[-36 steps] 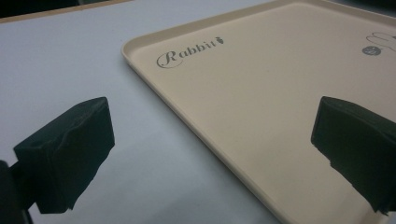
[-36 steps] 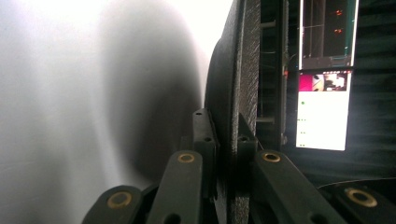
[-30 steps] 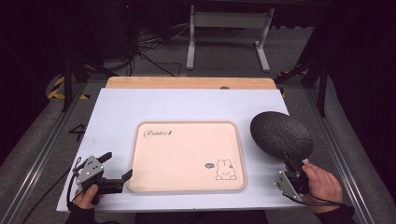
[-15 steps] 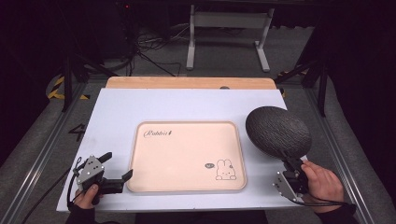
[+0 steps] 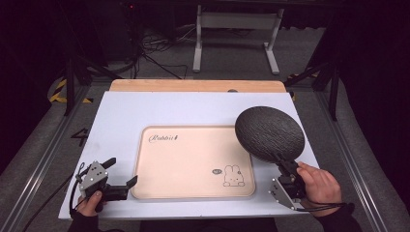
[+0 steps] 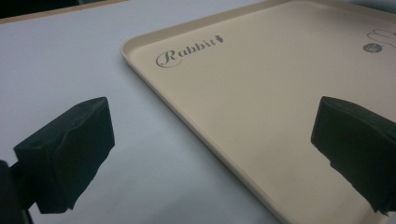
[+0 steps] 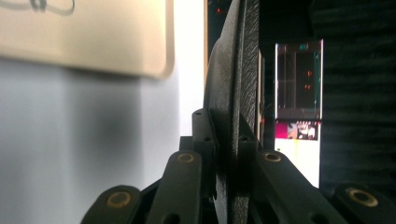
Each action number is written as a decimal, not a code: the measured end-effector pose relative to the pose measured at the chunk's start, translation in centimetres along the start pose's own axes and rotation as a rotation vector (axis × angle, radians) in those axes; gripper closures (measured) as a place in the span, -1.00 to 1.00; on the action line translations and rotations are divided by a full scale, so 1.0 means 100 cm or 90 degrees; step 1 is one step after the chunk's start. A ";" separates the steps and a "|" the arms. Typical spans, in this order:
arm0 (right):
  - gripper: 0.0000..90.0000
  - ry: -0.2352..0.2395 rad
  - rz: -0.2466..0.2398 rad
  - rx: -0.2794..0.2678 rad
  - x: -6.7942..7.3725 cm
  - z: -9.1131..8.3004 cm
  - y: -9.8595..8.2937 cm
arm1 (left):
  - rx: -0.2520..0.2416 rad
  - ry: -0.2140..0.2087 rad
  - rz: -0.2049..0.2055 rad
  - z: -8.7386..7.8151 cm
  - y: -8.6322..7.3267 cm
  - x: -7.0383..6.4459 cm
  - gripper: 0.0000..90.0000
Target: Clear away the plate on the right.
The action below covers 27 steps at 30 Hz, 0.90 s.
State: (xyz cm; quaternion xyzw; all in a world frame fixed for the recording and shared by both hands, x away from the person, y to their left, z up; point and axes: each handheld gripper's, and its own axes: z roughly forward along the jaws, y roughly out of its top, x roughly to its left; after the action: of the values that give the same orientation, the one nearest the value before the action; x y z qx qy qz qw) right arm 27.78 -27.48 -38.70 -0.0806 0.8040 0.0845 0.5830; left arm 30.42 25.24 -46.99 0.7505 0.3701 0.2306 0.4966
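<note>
While the left hand-held gripper (image 5: pixel 121 172) is rested on the pale lavender tabletop (image 5: pixel 121 121) near its front left corner, its two black jaws are spread wide apart with nothing between them. In the left gripper view, one jaw is seen over bare tabletop and the other over the near left corner of the tray, so that the raised rim is straddled; contact with the rim cannot be told. The gripper is gripped from below by the person's left hand (image 5: pixel 87 205).

At the middle of the tabletop a shallow beige rectangular plastic tray (image 5: pixel 193 162) is laid flat, printed with the word "Rabbit" in script at its far left corner and a small rabbit drawing at its near right corner.

To the right, a round dark grey textured plate (image 5: pixel 269 133) is held up off the tabletop, tilted steeply, its far edge overlapping the tray's right side in the high view. Its lower rim is clamped between the narrowed jaws of the right hand-held gripper (image 5: pixel 284 166), as is shown edge-on in the right gripper view (image 7: pixel 229 154). That gripper is grasped by the person's right hand (image 5: pixel 319 186).
</note>
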 end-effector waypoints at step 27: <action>0.88 -0.007 -0.039 -0.121 -0.013 0.007 0.069 | 0.003 -0.005 -0.002 0.000 0.000 0.000 -0.99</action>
State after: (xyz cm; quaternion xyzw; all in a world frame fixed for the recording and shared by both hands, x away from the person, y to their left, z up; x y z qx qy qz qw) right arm 27.23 -20.52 -37.40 -0.1593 0.7866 0.1429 0.5792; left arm 30.45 25.24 -46.99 0.7518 0.3697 0.2263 0.4968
